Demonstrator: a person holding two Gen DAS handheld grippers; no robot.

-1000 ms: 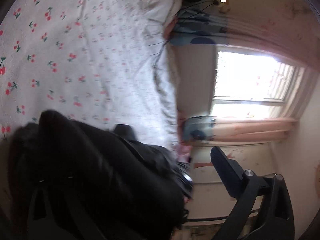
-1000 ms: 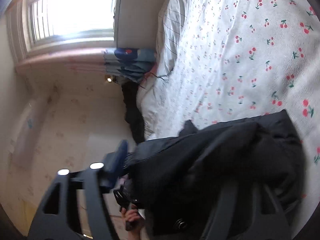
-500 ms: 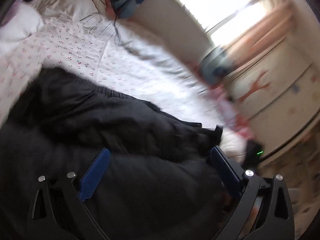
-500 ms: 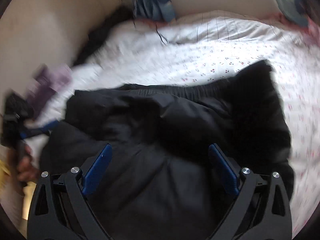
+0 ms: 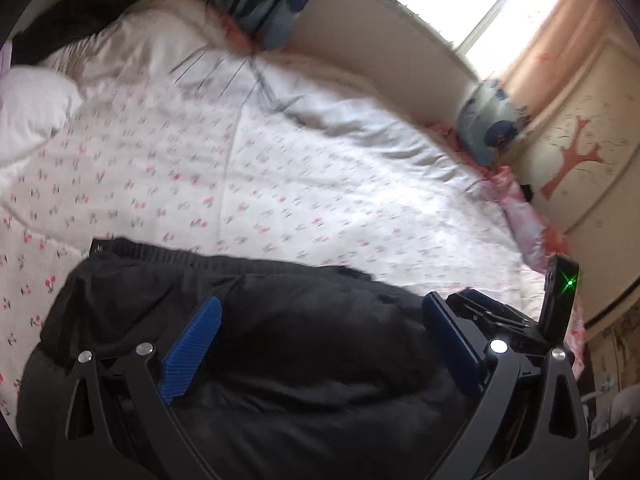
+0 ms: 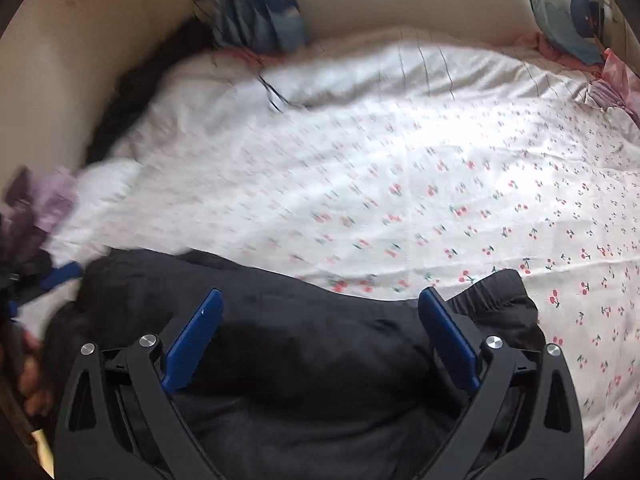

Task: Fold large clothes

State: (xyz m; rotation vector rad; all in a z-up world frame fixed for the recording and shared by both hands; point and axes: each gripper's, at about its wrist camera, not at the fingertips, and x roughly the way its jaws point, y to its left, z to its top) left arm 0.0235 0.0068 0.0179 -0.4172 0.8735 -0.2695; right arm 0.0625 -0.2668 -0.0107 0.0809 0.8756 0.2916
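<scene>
Since the earlier frames both grippers have swung round from a sideways roll to point down at the bed, and the black garment (image 5: 248,344), then bunched against the fingers, now lies on the cherry-print bedspread (image 5: 280,184) at its near edge. The left gripper (image 5: 320,344) stands released, blue ribbed pads (image 5: 192,348) wide apart above the garment, nothing pinched. The right gripper (image 6: 320,336) has just been opening; its jaws stand wide over the same garment, pads clear of the fabric. Beyond the garment the bedspread is crumpled and quilted. A blue patterned pillow (image 6: 260,12) leans at the far edge, against the wall.
</scene>
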